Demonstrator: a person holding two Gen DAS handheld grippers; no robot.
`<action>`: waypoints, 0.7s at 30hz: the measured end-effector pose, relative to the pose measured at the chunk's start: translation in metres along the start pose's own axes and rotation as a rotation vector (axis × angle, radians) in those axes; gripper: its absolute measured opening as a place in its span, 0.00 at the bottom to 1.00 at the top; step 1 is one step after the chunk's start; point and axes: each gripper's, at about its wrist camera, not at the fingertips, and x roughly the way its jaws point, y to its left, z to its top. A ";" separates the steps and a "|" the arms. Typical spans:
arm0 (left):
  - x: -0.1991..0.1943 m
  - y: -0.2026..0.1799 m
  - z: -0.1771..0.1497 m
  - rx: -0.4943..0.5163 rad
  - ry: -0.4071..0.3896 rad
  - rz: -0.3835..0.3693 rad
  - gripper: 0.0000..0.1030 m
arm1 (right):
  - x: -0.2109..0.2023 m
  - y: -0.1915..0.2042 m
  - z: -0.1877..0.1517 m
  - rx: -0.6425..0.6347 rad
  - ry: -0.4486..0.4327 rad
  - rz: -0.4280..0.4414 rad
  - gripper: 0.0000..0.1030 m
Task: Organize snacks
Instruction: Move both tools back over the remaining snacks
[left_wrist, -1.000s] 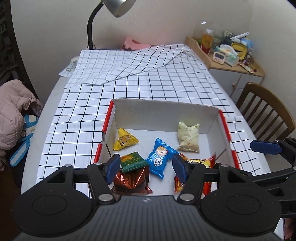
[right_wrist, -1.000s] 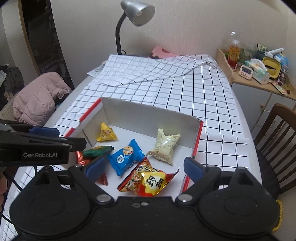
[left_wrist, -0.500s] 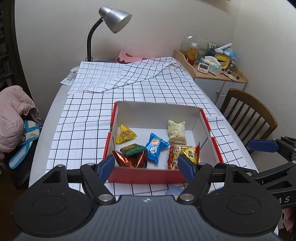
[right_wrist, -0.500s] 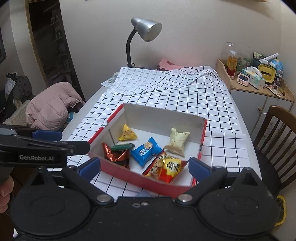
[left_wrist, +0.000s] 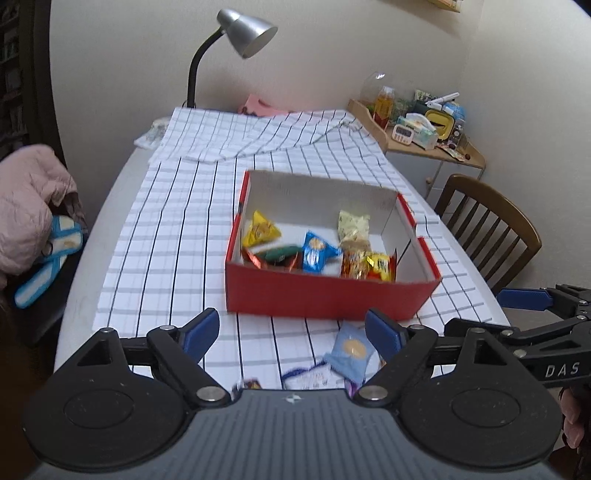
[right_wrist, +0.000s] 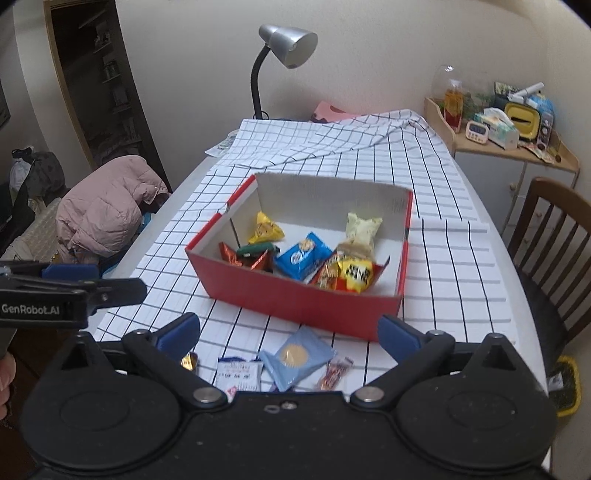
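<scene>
A red cardboard box stands on the checked tablecloth and holds several snack packets: yellow, blue, cream, red-yellow and green-brown ones. Loose on the cloth in front of the box lie a light blue packet, a white packet and small wrappers. My left gripper is open and empty, held above the near table edge. My right gripper is open and empty, just above the loose packets.
A grey desk lamp stands at the far end. A wooden chair stands to the right, with a cluttered side cabinet behind. A pink jacket lies on a seat at left. The cloth is bunched at the far end.
Both grippers have pulled back and up from inside the box toward the near table edge. The loose packets in front of the box have come into view. Both stay open.
</scene>
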 end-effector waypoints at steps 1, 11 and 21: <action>0.001 0.003 -0.005 -0.011 0.005 0.005 0.85 | 0.001 -0.001 -0.005 0.009 0.004 0.004 0.99; 0.044 0.026 -0.037 -0.094 0.111 0.106 0.85 | 0.041 -0.022 -0.040 0.108 0.087 -0.039 0.97; 0.094 0.034 -0.054 -0.104 0.205 0.203 0.85 | 0.093 -0.038 -0.056 0.120 0.184 -0.095 0.84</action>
